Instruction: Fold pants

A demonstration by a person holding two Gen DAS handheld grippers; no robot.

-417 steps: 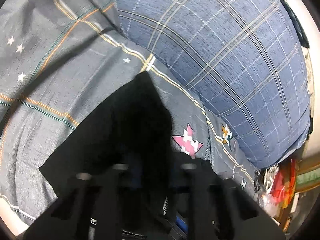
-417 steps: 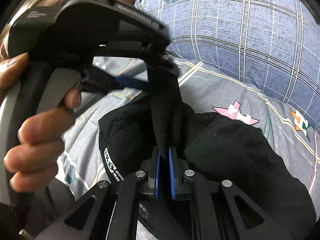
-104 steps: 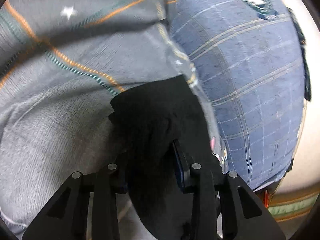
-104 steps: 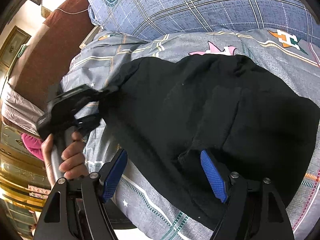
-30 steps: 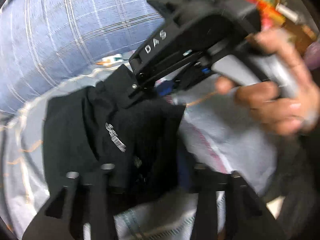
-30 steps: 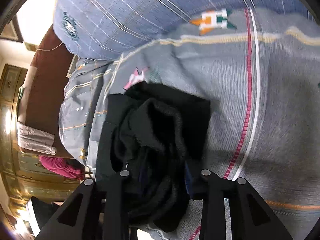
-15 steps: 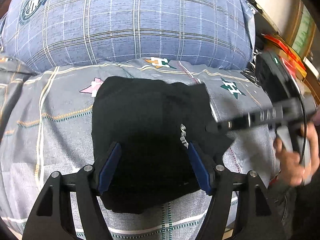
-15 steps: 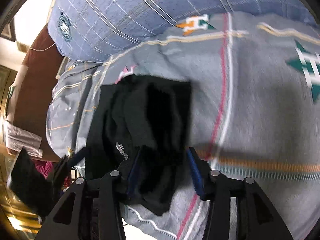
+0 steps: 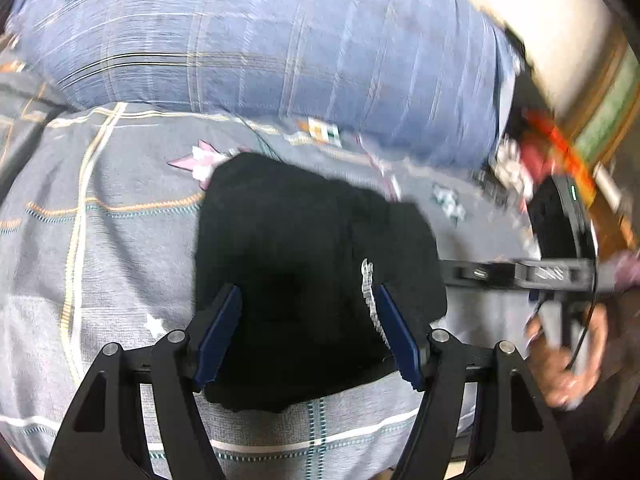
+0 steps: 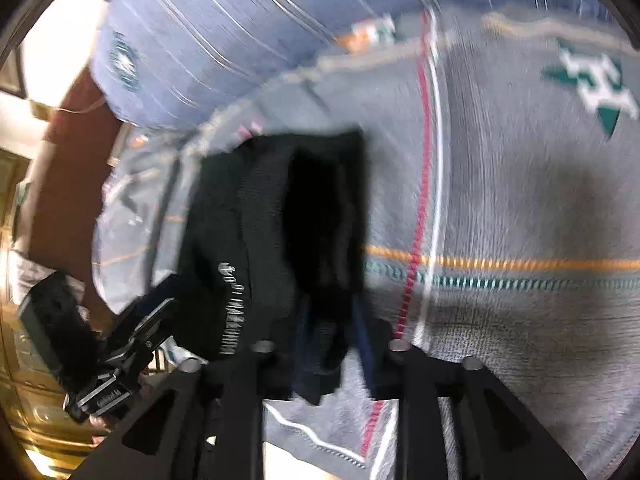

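Pants (image 9: pixel 304 264): black bundle on the bedsheet (image 9: pixel 100 248), at 6 o'clock from the pillow (image 9: pixel 280 40)
Left gripper (image 9: pixel 308 332): fingers spread wide, holding nothing
Right gripper (image 10: pixel 328 344): blurred; pads look slightly parted around the pants' edge; grip unclear
Advice: draw both clear straight back; don't snag the fold

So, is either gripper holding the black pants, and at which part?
Left gripper is open, holding nothing. A corner of the black pants lies between the fingers of the right gripper; blur hides whether it grips.
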